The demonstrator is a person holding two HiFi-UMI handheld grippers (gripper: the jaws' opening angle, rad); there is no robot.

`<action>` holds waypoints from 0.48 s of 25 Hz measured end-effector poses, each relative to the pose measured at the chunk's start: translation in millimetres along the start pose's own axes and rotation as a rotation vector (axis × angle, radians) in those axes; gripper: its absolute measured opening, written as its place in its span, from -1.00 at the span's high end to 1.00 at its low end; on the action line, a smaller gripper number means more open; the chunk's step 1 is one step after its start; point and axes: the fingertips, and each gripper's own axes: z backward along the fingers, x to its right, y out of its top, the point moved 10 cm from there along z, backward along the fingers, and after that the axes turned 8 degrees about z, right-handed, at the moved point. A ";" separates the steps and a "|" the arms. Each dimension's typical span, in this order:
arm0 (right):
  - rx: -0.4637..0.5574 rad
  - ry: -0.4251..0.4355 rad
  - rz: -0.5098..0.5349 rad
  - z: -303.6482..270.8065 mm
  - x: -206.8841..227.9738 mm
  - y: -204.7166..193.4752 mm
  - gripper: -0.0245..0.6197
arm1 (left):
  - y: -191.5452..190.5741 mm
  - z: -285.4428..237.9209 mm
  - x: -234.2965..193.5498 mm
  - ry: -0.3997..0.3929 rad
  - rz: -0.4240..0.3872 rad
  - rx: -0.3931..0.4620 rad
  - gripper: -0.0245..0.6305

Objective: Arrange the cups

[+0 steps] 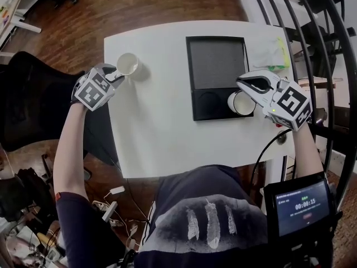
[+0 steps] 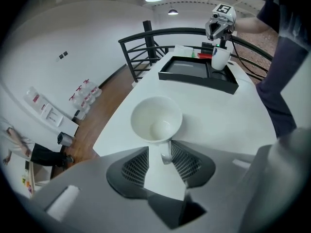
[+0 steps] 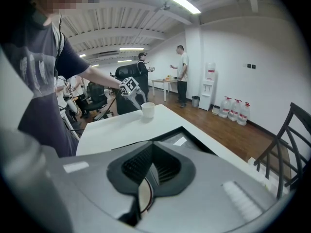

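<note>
The person stands at the near edge of the white table with a pair of tongs in each hand. The left gripper points steeply down at a white mug that stands upright near the table's far left corner. Its jaws are apart with the mug's handle between them. The handle runs close along one pad and leaves clear table showing on the other side, so nothing is being squeezed.

The right gripper is closed tight on the rim of a second white cup at the near right corner of the black tray, which lies toward the table's far right. From where I look I cannot tell whether that cup rests on the tray or hangs just above it.

To my eye one cup is being settled in the tray while the mug waits well apart from it. With loose jaws round the handle, the left hand could be either taking hold or letting go. If the mug is meant to join the other cup, the next move calls for centring the handle between the pads and closing firmly. The mug would then be lifted level and carried across to the tray's bare floor beside the second cup without knocking it.
</note>
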 end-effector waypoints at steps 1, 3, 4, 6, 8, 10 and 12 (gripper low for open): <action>0.002 0.000 0.000 0.4 0.0 0.9 0.91 | 2.4 0.1 -0.7 -0.007 -0.013 -0.017 0.44; 0.007 -0.001 -0.002 1.8 -0.8 2.1 0.91 | 6.8 -0.9 -1.2 -0.027 -0.038 -0.049 0.44; 0.009 -0.001 -0.004 2.6 -1.7 1.6 0.91 | 8.6 -1.6 -0.6 -0.038 -0.048 -0.061 0.44; 0.010 -0.002 -0.005 4.4 -3.5 -1.2 0.91 | 10.6 -2.5 1.9 -0.056 -0.068 -0.078 0.52; 0.007 -0.005 -0.007 5.3 -3.8 -2.9 0.91 | 10.0 -3.0 2.3 -0.056 -0.085 -0.085 0.69; 0.003 -0.007 -0.010 3.7 -2.7 -1.8 0.91 | 6.6 -4.3 -2.4 -0.045 -0.094 -0.089 0.70; -0.002 -0.008 -0.012 0.7 -1.0 -0.3 0.91 | 2.6 -7.7 -7.0 -0.043 -0.108 -0.087 0.72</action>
